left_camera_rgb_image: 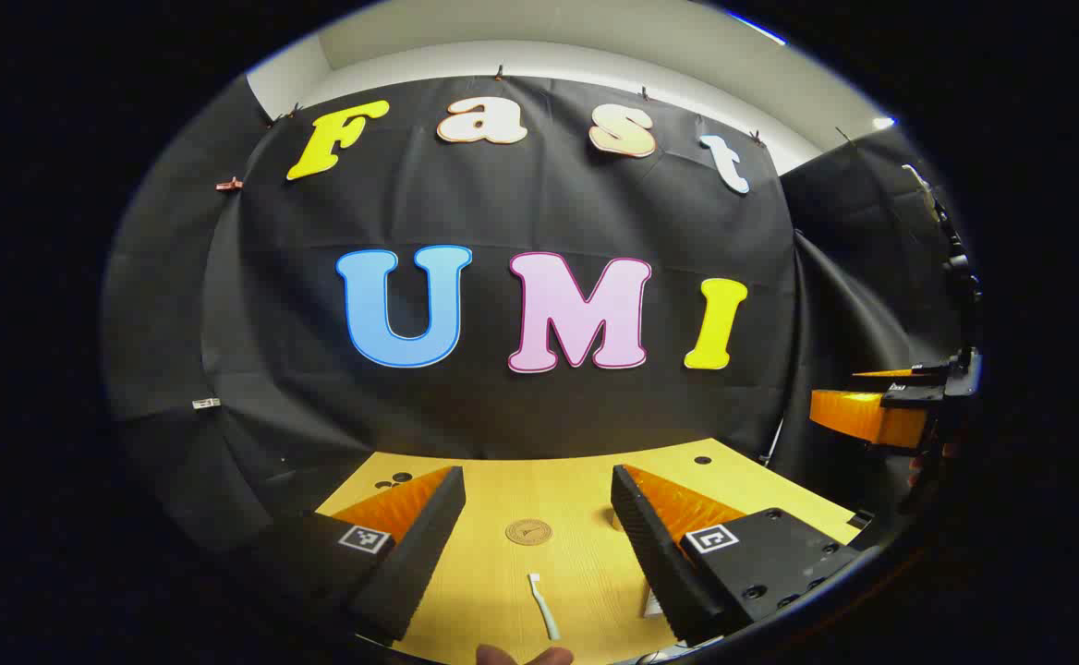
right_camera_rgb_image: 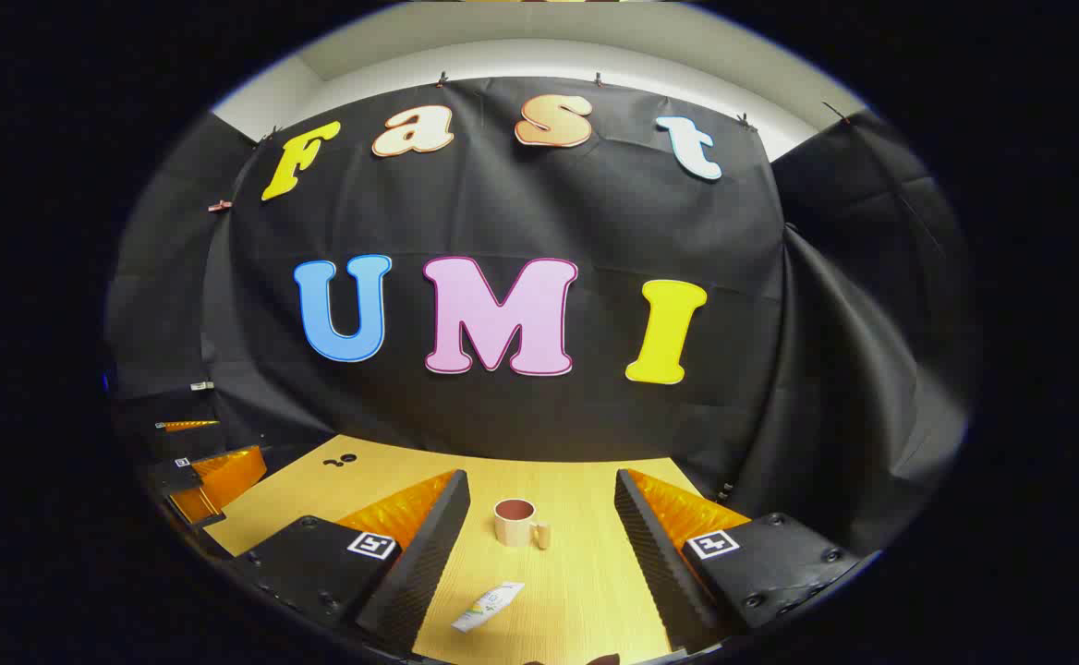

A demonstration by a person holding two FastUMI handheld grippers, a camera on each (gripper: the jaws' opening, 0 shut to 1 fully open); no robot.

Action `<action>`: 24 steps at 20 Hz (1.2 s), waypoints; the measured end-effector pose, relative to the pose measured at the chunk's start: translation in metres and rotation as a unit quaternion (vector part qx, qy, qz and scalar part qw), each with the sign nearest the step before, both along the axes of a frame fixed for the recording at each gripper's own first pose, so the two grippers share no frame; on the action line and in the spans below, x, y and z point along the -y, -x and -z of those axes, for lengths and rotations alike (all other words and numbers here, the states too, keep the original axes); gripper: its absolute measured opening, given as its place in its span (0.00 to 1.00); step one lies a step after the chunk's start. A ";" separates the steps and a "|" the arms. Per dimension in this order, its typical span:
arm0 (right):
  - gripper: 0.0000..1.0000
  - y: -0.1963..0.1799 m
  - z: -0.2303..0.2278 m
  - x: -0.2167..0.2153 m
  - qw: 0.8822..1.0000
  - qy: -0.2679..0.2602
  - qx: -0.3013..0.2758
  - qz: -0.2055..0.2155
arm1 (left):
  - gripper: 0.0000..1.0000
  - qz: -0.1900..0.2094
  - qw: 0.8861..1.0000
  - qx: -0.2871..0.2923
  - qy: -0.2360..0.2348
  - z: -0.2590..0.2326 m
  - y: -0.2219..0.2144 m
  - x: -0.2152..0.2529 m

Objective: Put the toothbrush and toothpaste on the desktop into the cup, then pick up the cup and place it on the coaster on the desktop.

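Note:
In the left gripper view a white toothbrush (left_camera_rgb_image: 543, 606) lies on the wooden desktop (left_camera_rgb_image: 558, 563), near the front edge between my left gripper's fingers. A round brown coaster (left_camera_rgb_image: 528, 532) sits farther back. My left gripper (left_camera_rgb_image: 539, 503) hangs open above the desk. In the right gripper view a beige cup (right_camera_rgb_image: 519, 523) with a dark inside stands upright, handle to the right. A white toothpaste tube (right_camera_rgb_image: 488, 606) lies flat in front of it. My right gripper (right_camera_rgb_image: 539, 503) is open above them. The other gripper (left_camera_rgb_image: 881, 411) shows at the right edge of the left gripper view.
Black cloth wall closes the back and sides of the desk. Small dark holes (right_camera_rgb_image: 344, 459) mark the far left of the desktop. The left gripper (right_camera_rgb_image: 212, 471) shows at the left edge of the right gripper view. A fingertip (left_camera_rgb_image: 523, 655) sits at the bottom edge.

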State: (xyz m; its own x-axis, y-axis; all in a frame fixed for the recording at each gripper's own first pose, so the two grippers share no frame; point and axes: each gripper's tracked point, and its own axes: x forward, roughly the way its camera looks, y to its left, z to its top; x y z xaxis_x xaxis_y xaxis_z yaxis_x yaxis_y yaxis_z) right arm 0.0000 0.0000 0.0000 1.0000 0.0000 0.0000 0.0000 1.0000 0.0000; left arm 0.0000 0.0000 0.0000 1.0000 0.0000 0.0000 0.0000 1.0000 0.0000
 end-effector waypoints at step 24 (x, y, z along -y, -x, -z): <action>0.98 -0.031 0.154 -0.040 0.961 0.026 -0.276 -0.006 | 1.00 0.012 0.999 -0.048 -0.014 0.062 0.005 -0.022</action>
